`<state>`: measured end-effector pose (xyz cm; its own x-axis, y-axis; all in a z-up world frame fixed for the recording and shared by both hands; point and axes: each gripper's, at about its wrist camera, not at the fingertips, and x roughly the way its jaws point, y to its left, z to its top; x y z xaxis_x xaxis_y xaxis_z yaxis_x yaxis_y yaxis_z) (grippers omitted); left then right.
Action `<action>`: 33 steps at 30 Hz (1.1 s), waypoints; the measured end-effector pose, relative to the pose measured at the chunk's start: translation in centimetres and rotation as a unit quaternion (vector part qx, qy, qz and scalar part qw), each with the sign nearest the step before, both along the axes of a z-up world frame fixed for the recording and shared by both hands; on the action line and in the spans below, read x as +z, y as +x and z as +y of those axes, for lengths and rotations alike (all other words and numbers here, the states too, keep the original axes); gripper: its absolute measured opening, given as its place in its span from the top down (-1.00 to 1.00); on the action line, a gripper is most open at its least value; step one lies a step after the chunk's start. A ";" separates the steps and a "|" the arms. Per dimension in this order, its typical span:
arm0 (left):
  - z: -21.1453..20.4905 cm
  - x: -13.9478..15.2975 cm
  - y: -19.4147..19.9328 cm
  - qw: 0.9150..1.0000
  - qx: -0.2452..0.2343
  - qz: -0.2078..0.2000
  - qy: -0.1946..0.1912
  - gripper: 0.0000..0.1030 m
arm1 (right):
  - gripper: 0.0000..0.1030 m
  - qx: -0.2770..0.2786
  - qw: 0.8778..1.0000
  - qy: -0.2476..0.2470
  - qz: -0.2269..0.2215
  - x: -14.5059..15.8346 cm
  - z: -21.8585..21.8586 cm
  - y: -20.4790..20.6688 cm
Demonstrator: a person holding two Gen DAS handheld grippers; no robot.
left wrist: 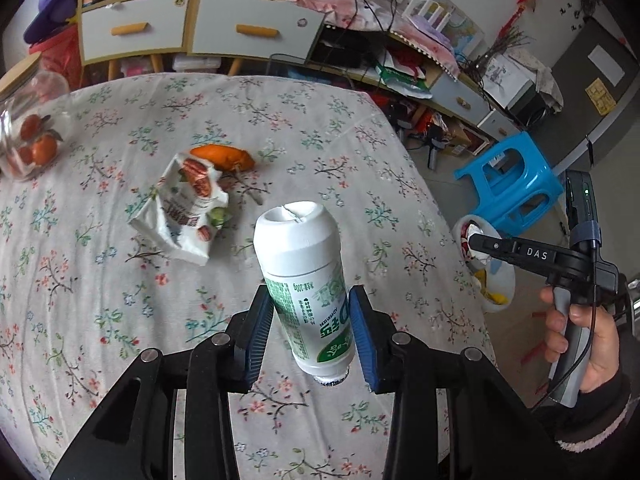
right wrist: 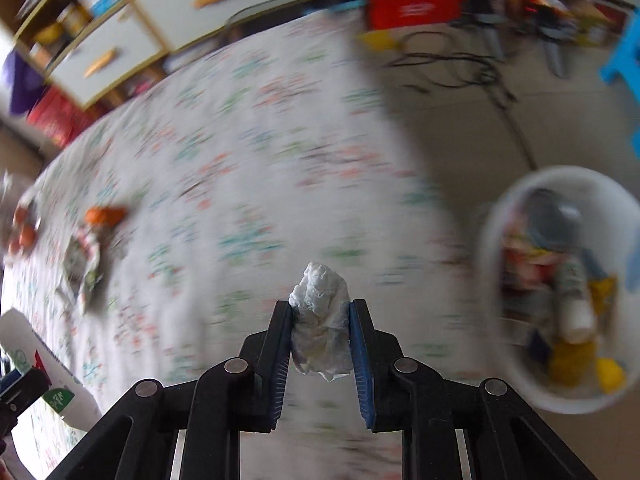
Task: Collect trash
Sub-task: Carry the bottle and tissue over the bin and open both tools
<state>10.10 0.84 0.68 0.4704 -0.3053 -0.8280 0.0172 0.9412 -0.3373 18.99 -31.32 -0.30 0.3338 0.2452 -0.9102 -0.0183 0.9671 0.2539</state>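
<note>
A white bottle with green print (left wrist: 306,280) is clamped between the blue pads of the left gripper (left wrist: 311,306), cap end toward the camera, raised over the flowered tablecloth (left wrist: 100,280) at the frame's centre. In the right wrist view a crumpled white tissue (right wrist: 322,320) is pinched between the narrowly set jaws of the right gripper (right wrist: 321,322). A torn snack wrapper (left wrist: 186,204) and an orange peel (left wrist: 224,157) are seen left of centre, near each other on the cloth; a glass jar (left wrist: 28,136) stands at the left edge. The table's rim curves down the right of the left wrist view, and just past it, on the floor, a white bin (right wrist: 560,288) part-filled with rubbish is found, with a blue stool (left wrist: 512,184) above it. Open cloth lies between bottle and rim.
</note>
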 end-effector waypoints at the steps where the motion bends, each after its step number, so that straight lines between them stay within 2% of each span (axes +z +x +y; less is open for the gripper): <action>1: -1.0 0.1 0.4 1.000 -0.008 0.000 0.000 0.21 | 0.50 -0.013 1.000 0.000 0.000 0.1 -1.5 0.0; 7: -7.0 0.5 2.7 0.999 -0.044 -0.001 -0.016 0.21 | 0.48 -0.087 0.996 -0.002 0.004 -0.1 -10.6 -0.2; 13: -14.2 0.5 4.9 0.996 -0.089 -0.011 -0.019 0.21 | 0.43 -0.138 0.990 0.010 0.010 -0.8 -16.4 -0.5; 16: -17.8 0.2 5.9 0.994 -0.110 -0.013 -0.020 0.21 | 0.15 -0.161 0.987 0.023 0.020 -1.5 -18.4 -0.7; 17: -18.9 0.1 6.3 0.993 -0.118 -0.014 -0.022 0.21 | -0.09 -0.168 0.985 0.027 0.023 -1.7 -18.9 -0.8; 18: -20.4 0.0 6.6 0.992 -0.127 -0.016 -0.022 0.21 | -0.25 -0.178 0.983 0.031 0.024 -1.8 -19.7 -1.0; 27: -29.4 -1.7 8.1 0.981 -0.188 -0.035 0.006 0.21 | -0.28 -0.212 0.976 0.029 0.028 -1.3 -23.5 -3.0; 33: -32.5 -2.7 8.5 0.975 -0.215 -0.045 0.016 0.21 | -0.28 -0.219 0.975 0.024 0.022 -1.1 -25.4 -4.5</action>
<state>18.58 -31.61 -2.05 0.3753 -0.4643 -0.8023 0.4406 0.8508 -0.2863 14.45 -56.68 -1.38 0.3775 0.1310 -0.9167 0.4057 0.8665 0.2909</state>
